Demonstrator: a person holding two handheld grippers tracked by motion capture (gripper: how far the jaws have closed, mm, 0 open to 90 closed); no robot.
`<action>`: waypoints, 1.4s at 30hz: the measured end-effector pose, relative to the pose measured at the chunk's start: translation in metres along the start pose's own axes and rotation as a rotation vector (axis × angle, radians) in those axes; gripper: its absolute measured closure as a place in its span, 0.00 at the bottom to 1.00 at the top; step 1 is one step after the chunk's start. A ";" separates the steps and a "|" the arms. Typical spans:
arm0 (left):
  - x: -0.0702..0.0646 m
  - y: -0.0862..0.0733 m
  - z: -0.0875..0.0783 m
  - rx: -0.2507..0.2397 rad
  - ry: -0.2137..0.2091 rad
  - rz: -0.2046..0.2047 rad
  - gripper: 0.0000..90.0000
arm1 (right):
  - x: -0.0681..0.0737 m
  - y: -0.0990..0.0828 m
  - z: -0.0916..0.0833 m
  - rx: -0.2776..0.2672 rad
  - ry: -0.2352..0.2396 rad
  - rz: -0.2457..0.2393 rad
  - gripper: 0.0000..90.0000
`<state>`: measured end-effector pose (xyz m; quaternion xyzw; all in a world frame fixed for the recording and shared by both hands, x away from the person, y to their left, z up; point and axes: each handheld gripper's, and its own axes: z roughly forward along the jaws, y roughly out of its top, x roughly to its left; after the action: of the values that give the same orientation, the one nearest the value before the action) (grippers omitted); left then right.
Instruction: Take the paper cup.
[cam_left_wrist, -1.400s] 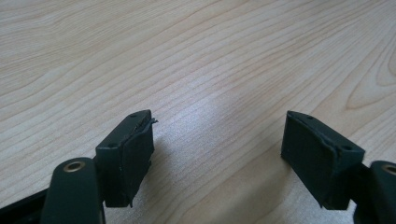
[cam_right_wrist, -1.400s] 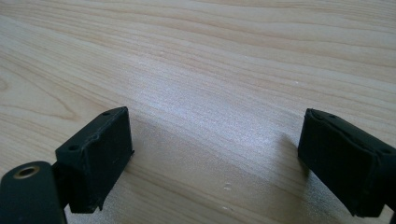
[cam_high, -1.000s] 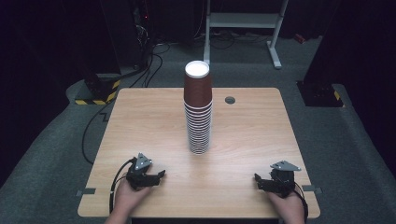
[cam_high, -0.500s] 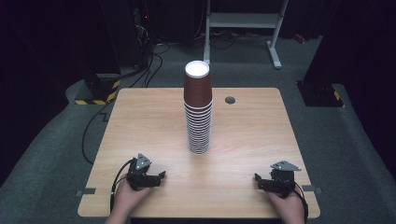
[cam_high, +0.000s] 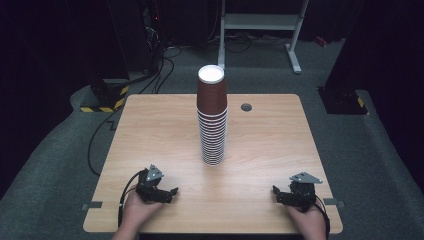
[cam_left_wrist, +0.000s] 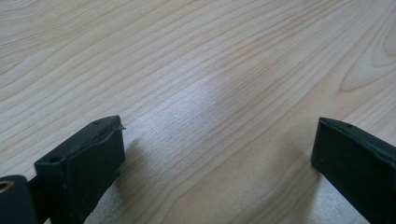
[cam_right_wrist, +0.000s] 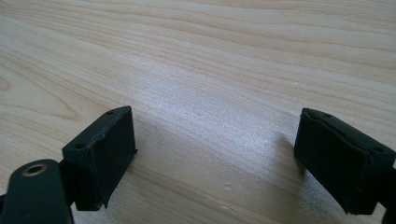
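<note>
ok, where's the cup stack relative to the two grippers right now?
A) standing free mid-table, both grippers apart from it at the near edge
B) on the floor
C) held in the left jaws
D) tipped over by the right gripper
A: the stack of brown paper cups stands upright mid-table, while the left gripper and the right gripper rest near the table's near edge, jaws empty.

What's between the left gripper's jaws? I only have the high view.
Observer: Nothing. In the left gripper view the left gripper has its jaws wide apart over bare table; they have just been opening.
Operator: And the right one?
Observer: The right gripper is open too, with only wood grain between its jaws.
Operator: Is either aimed at the cup stack?
Observer: The stack of cups stands mid-table; both gripper views look down at the tabletop.
</note>
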<state>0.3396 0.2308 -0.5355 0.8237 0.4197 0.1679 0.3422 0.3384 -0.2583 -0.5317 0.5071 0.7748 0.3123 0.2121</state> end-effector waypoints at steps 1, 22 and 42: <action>0.000 0.000 -0.001 -0.009 0.002 0.005 0.03 | 0.000 0.000 0.000 0.000 0.000 0.000 0.14; -0.006 0.009 -0.031 -0.254 -0.140 -0.048 0.04 | 0.001 -0.001 -0.001 -0.003 0.005 -0.005 0.15; -0.027 0.068 -0.054 -0.407 -0.096 -0.011 0.04 | 0.001 0.001 0.000 -0.004 0.014 -0.014 0.15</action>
<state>0.3322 0.2039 -0.4488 0.7425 0.3648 0.2077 0.5221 0.3385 -0.2567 -0.5316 0.4992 0.7792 0.3157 0.2099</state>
